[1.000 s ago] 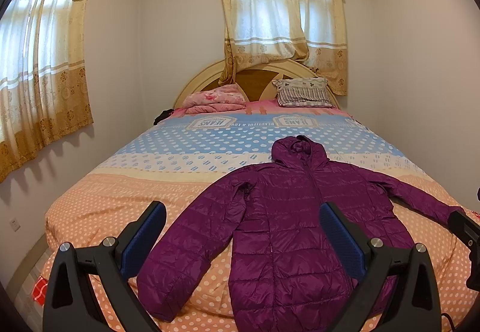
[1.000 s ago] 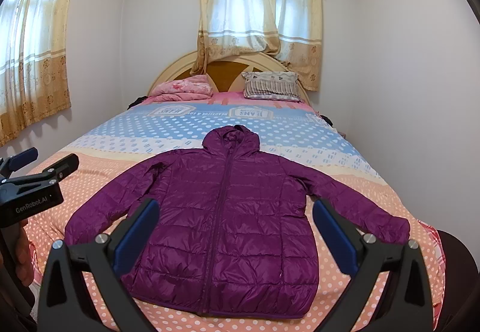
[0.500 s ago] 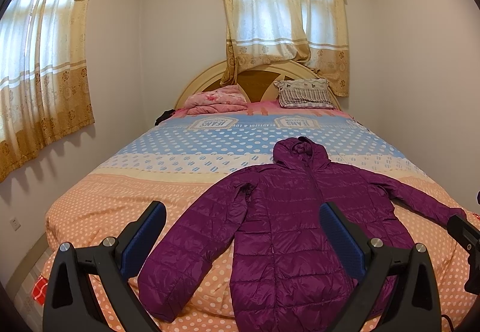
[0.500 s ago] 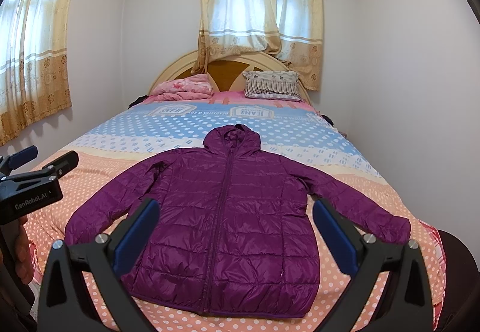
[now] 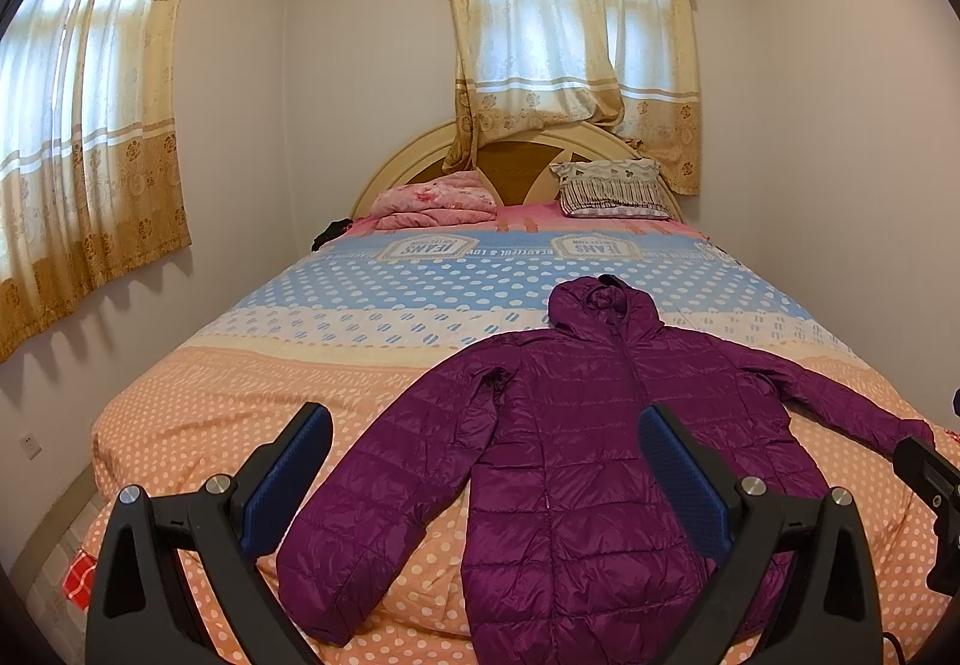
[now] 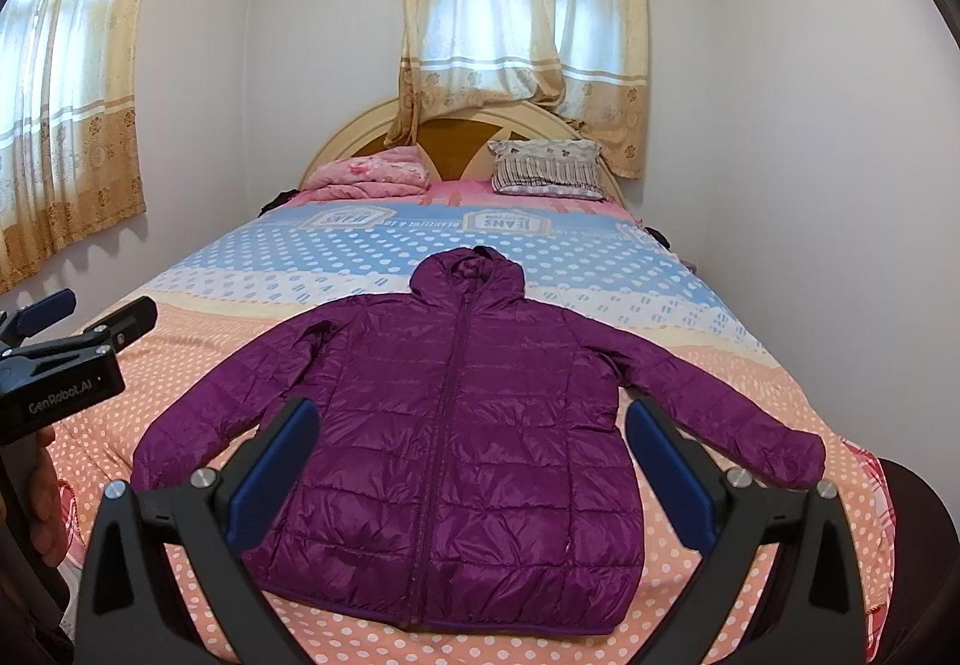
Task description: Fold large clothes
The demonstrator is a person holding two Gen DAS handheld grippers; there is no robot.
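Note:
A purple quilted hooded jacket (image 6: 456, 413) lies flat and zipped on the bed, sleeves spread out to both sides, hood toward the headboard; the left wrist view shows the jacket (image 5: 576, 461) right of centre. My left gripper (image 5: 483, 461) is open above the bed's near edge, over the jacket's left sleeve and side, holding nothing. My right gripper (image 6: 465, 452) hangs open over the jacket's lower body, also empty. The left gripper (image 6: 72, 329) shows at the left edge of the right wrist view, with a hand on its handle.
The bed (image 6: 690, 305) has a dotted orange, cream and blue cover. A folded pink blanket (image 6: 372, 176) and a striped pillow (image 6: 549, 167) lie by the headboard. Walls stand close on both sides; curtained windows are behind and to the left.
Both views drift very slightly; the jacket lies as before and both grippers stay open.

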